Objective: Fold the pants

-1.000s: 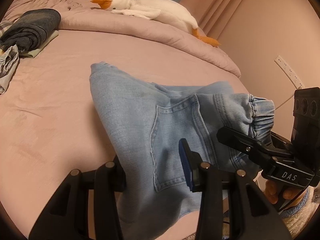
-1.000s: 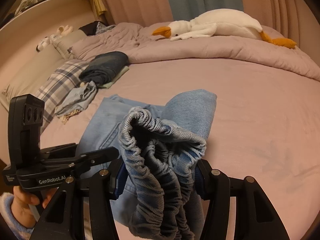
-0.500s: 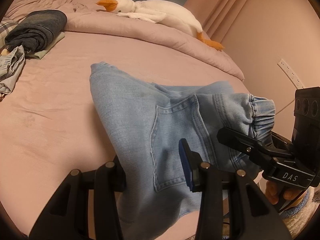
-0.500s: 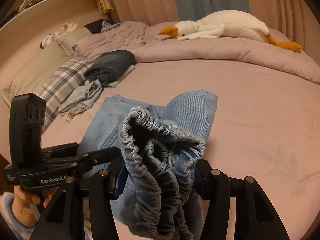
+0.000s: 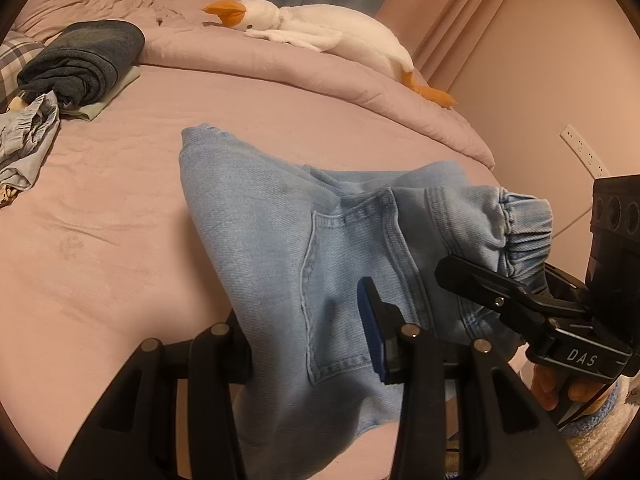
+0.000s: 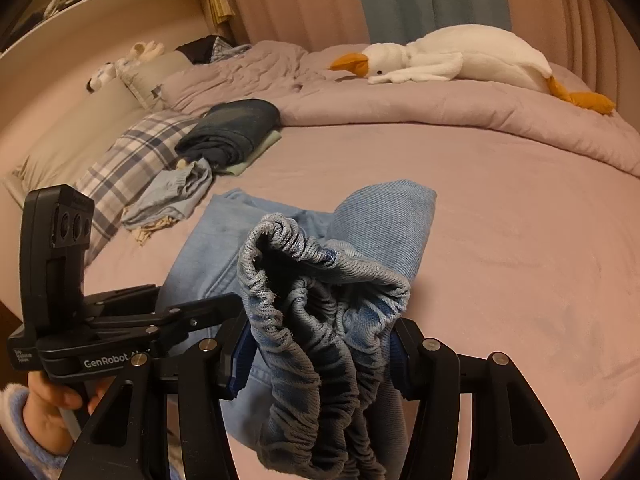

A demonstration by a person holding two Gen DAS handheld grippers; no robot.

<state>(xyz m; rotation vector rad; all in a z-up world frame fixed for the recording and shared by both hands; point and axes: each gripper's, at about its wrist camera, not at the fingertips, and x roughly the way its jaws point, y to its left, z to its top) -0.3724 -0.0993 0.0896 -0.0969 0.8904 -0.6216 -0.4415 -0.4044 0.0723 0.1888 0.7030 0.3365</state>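
The light blue denim pants (image 5: 288, 240) lie partly folded on the pink bed, back pocket up, with the near end lifted. My left gripper (image 5: 308, 344) is shut on the pants fabric beside the pocket. My right gripper (image 6: 320, 356) is shut on the bunched elastic waistband (image 6: 316, 320) and holds it above the bed. The right gripper also shows in the left wrist view (image 5: 520, 304) at the waistband (image 5: 524, 224). The left gripper shows at the left of the right wrist view (image 6: 160, 320). The folded leg end (image 6: 392, 216) rests further out on the sheet.
A white goose plush (image 5: 320, 28) lies on the rolled quilt (image 5: 320, 80) at the far side. Folded dark clothes (image 5: 80, 64) and a crumpled light garment (image 5: 28, 140) lie at the left, near a plaid pillow (image 6: 132, 152). A wall (image 5: 560, 80) with sockets stands right.
Both grippers keep their hold on the pants. The views have shifted slightly, as both grippers and the lifted pants end move a little further over the bed.
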